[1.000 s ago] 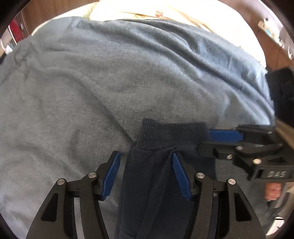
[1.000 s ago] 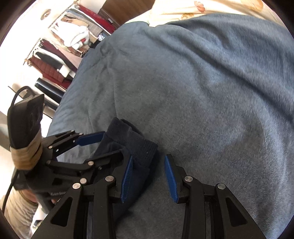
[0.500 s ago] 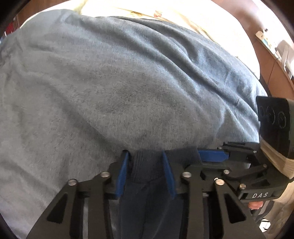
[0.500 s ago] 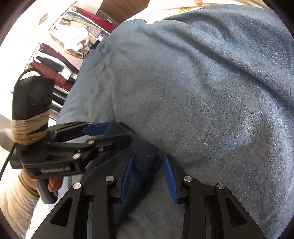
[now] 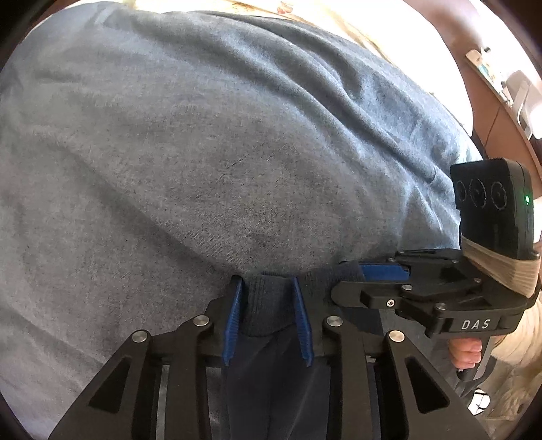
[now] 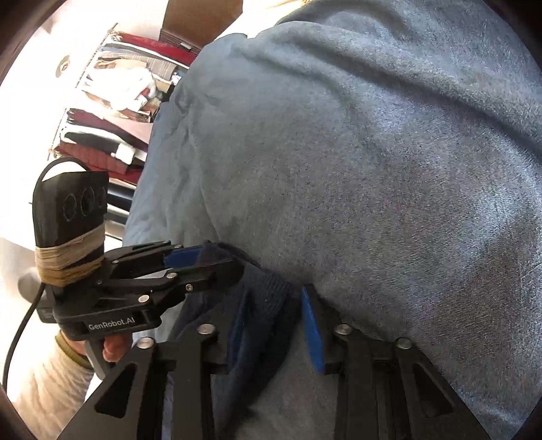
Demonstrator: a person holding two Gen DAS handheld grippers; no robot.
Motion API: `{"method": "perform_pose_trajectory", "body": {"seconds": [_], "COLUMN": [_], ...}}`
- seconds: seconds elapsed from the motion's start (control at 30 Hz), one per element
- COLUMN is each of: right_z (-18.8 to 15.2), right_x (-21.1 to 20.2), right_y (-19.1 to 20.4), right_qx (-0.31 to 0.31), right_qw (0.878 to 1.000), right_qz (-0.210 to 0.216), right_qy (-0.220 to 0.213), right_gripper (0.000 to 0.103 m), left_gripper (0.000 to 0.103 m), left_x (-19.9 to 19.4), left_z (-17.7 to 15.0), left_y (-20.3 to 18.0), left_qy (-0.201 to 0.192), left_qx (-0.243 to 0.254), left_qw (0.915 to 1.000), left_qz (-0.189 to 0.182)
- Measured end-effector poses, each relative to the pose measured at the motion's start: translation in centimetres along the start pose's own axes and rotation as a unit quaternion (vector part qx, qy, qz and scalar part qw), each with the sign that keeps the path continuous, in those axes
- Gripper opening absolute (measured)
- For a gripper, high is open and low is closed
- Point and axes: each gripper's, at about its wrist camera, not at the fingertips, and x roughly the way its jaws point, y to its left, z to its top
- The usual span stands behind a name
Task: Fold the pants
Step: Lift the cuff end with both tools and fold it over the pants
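The dark navy pants [image 5: 271, 355] hang from both grippers above a grey-blue blanket [image 5: 203, 152]. My left gripper [image 5: 267, 298] is shut on the ribbed cuff [image 5: 267, 304] of the pants. My right gripper [image 6: 276, 318] is shut on the neighbouring part of the ribbed cuff [image 6: 267, 301]; it also shows in the left wrist view [image 5: 372, 276], at the right of the cuff. The left gripper shows in the right wrist view [image 6: 203, 260], at the left of the cuff. The rest of the pants is hidden below both cameras.
The blanket [image 6: 372, 169] covers a bed that fills both views. Shelves of folded clothes [image 6: 111, 111] stand beyond the bed's left side. A wooden desk edge with white items [image 5: 508, 94] lies at the right. A pale patterned sheet [image 5: 338, 13] shows at the bed's far end.
My left gripper closed on the cuff. Both grippers lifted the cuff end and carried it forward over the blanket, side by side.
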Motion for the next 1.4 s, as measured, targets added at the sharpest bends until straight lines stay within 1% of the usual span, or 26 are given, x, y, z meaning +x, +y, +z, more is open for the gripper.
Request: {"method": "perform_pose_trajectory", "body": {"seconds": [0.07,0.2,0.33,0.47,0.6,0.63,0.73,0.87,1.0,1.1,1.2,1.4], "right_z": [-0.1,-0.1,-0.6,-1.3,-1.9,-2.3,-3.5,-5.5,-8.7,-10.9,-13.5,-19.6], "right_x": [0.0,-0.8,-3.0,-5.5,-7.5,-8.1,-9.4,-11.0,-12.2,-12.3,-12.2,-11.5], "right_y": [0.0,0.6,3.6,6.9,9.7,10.6,13.4,17.0,20.8,22.9,25.2,29.3], "right_qx": [-0.003,-0.008,-0.05,-0.095,-0.128,-0.14,-0.178,-0.217,-0.259,-0.282,-0.307,-0.362], "right_qw": [1.0,1.0,0.997,0.992,0.987,0.985,0.978,0.971,0.962,0.956,0.949,0.93], "right_qz": [-0.005,-0.012,-0.036,-0.052,-0.054,-0.056,-0.058,-0.047,-0.034,-0.026,-0.021,-0.021], "right_qy": [0.001,-0.005,-0.037,-0.062,-0.076,-0.079,-0.087,-0.089,-0.083,-0.074,-0.065,-0.053], "right_gripper": [0.021,0.016,0.016,0.016,0.016,0.016,0.016,0.016,0.016,0.016,0.016,0.016], "left_gripper": [0.024,0.013,0.012,0.012,0.012,0.012,0.012,0.012,0.012,0.012,0.012,0.012], "left_x": [0.1,-1.7,-4.4,-7.8,-11.9,-12.4,-15.3,-18.3,-21.5,-23.0,-24.5,-25.8], "left_z": [-0.1,-0.4,-1.2,-2.4,-4.4,-4.7,-6.9,-10.2,-14.8,-18.0,-21.9,-28.6], "left_y": [-0.2,-1.2,-2.3,-3.1,-3.8,-4.5,-4.6,-5.5,-6.2,-6.7,-7.1,-6.8], "left_qy": [-0.002,-0.019,-0.051,-0.087,-0.123,-0.13,-0.145,-0.16,-0.168,-0.173,-0.181,-0.184], "left_qx": [0.002,0.015,0.031,0.027,0.02,0.018,0.004,-0.012,-0.023,-0.032,-0.043,-0.06], "left_qw": [1.0,0.9997,0.9982,0.9957,0.9918,0.9909,0.9885,0.9853,0.9823,0.9801,0.977,0.9733], "left_qz": [0.001,0.0,0.006,0.011,0.028,0.032,0.042,0.058,0.08,0.092,0.104,0.123]}}
